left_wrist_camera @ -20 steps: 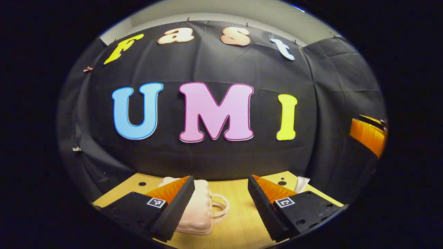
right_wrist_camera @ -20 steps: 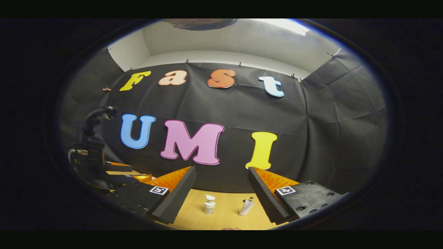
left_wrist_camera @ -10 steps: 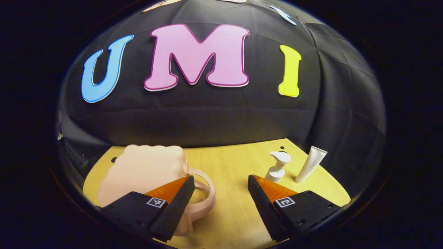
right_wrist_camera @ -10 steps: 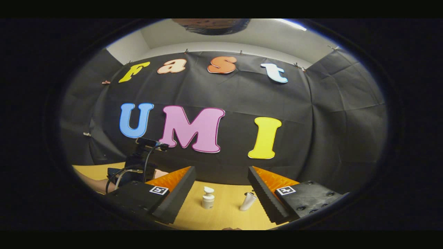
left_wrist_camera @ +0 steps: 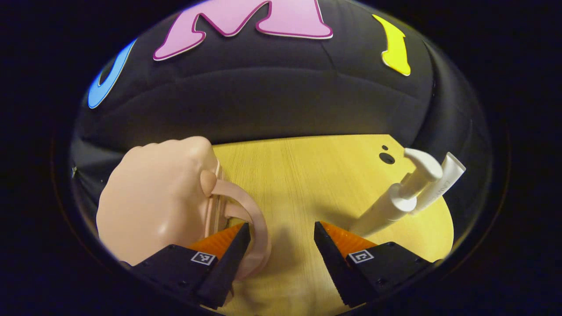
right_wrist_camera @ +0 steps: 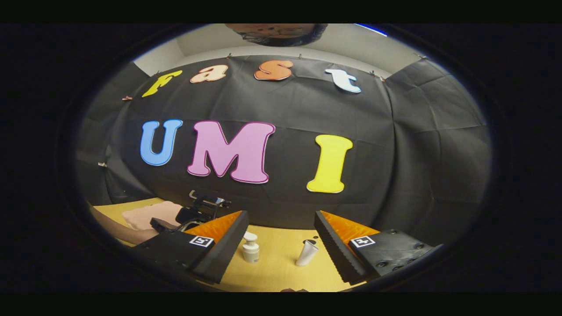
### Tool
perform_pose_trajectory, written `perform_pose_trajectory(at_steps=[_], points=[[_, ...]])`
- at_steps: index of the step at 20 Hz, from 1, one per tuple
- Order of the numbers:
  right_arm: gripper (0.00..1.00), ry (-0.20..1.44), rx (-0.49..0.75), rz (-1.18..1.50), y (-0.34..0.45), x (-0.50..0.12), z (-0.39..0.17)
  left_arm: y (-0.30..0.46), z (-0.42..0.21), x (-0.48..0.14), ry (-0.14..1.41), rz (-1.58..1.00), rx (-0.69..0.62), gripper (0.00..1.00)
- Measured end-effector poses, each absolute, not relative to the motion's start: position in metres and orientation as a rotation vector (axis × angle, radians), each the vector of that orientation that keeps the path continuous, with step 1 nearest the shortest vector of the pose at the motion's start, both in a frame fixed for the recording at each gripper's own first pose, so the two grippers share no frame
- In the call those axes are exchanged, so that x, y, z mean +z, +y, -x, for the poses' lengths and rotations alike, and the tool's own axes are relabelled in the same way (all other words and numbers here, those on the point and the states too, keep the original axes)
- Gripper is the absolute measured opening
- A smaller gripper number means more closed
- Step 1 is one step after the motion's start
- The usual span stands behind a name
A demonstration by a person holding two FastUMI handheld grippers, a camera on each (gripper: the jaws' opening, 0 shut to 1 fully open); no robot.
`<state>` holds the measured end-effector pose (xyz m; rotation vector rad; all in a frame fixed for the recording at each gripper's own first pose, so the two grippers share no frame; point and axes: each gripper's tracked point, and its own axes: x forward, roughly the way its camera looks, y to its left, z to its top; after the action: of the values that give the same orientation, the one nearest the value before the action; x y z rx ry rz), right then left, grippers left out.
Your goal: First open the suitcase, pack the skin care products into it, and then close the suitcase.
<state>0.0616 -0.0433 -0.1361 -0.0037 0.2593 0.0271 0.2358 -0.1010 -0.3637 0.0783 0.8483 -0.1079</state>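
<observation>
A small pale pink suitcase (left_wrist_camera: pixel 153 197) lies shut on the wooden table (left_wrist_camera: pixel 298 175), its looped handle (left_wrist_camera: pixel 254 228) pointing right. My left gripper (left_wrist_camera: pixel 281 232) is open just above the table, its left finger inside the handle loop. A white pump bottle (left_wrist_camera: pixel 395 202) and a white tube (left_wrist_camera: pixel 443 180) stand to the right. In the right gripper view, my right gripper (right_wrist_camera: pixel 281 224) hangs open above the table, with the pump bottle (right_wrist_camera: pixel 250 248) and the tube (right_wrist_camera: pixel 306 253) beyond its fingers. The suitcase (right_wrist_camera: pixel 149 215) and the left gripper (right_wrist_camera: pixel 197 210) show at the left.
The black cloth wall (left_wrist_camera: pixel 281 101) stands close behind the table. The tabletop has small round holes (left_wrist_camera: pixel 386 158) near its far right corner. A person's forearm (right_wrist_camera: pixel 118 230) reaches in from the left in the right gripper view.
My left gripper has dropped and tilted down toward the table, closing in on the suitcase handle. The right gripper has shifted slightly, bottle and tube sliding a little left in its view.
</observation>
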Motion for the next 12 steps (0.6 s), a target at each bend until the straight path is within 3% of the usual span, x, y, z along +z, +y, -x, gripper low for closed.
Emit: perform_pose_trajectory(at_steps=[2, 3, 6, 7, 8, 12], points=[[0.97, 0.276, 0.022, 0.004, -0.049, -0.143, -0.06, -0.096, -0.242, -0.373, 0.879, -0.093, -0.071, 0.9], [0.97, 0.278, 0.013, 0.007, -0.054, -0.145, -0.06, -0.093, -0.243, -0.376, 0.889, -0.101, -0.057, 0.78], [0.97, 0.297, -0.007, 0.008, -0.064, -0.151, -0.06, -0.074, -0.245, -0.379, 0.908, -0.131, -0.007, 0.59], [0.97, 0.3, -0.011, 0.006, -0.065, -0.152, -0.06, -0.075, -0.243, -0.375, 0.912, -0.093, -0.011, 0.37], [0.96, 0.301, -0.013, 0.006, -0.066, -0.153, -0.06, -0.08, -0.245, -0.377, 0.92, -0.058, -0.03, 0.22], [0.96, 0.297, -0.006, 0.023, -0.062, -0.151, -0.063, -0.083, -0.249, -0.354, 0.892, -0.013, -0.085, 0.18]])
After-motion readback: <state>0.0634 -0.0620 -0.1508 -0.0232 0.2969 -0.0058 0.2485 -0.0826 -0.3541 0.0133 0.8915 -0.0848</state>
